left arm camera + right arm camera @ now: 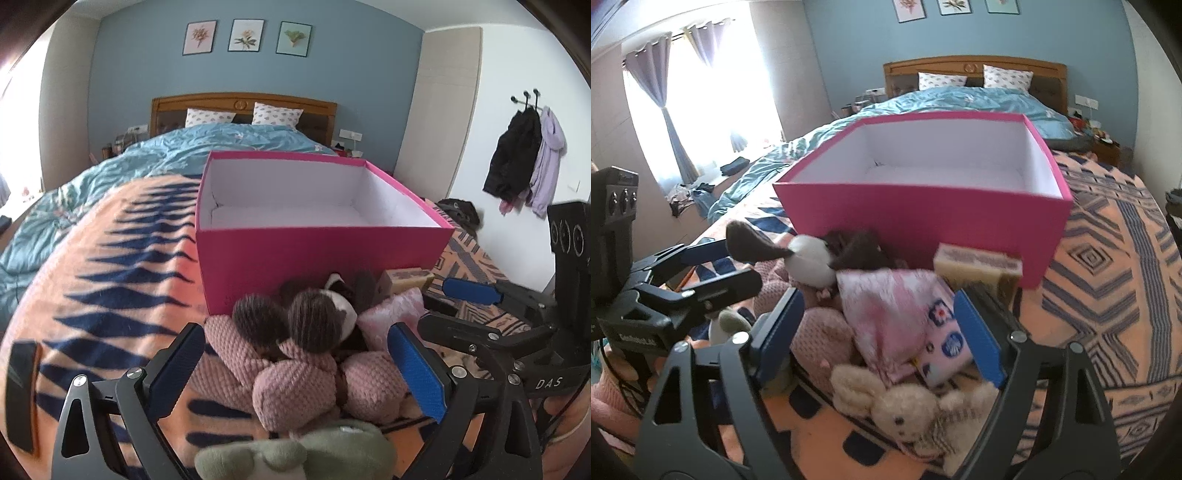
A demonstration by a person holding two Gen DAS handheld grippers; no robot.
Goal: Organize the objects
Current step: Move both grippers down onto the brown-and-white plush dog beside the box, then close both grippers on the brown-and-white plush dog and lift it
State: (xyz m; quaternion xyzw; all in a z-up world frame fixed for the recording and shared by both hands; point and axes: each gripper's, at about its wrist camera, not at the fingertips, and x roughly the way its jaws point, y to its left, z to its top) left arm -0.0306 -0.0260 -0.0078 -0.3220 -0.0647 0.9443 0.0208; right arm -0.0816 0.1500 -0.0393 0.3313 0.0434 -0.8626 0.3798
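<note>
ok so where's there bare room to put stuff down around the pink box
The pink box itself shows only bare white inside. Blanket to its left is bare, as is the patterned blanket to its right. In front it is crowded: knitted plush, pink pouch, cream bunny and small carton, between both hand-held grippers.

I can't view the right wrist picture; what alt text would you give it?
An open gripper hovers over a pile of soft toys on a patterned orange blanket, its blue fingers either side of a pink cloth pouch. An empty pink box stands just behind the pile, a cream toy rabbit lies nearest, and the other gripper is at left.
</note>
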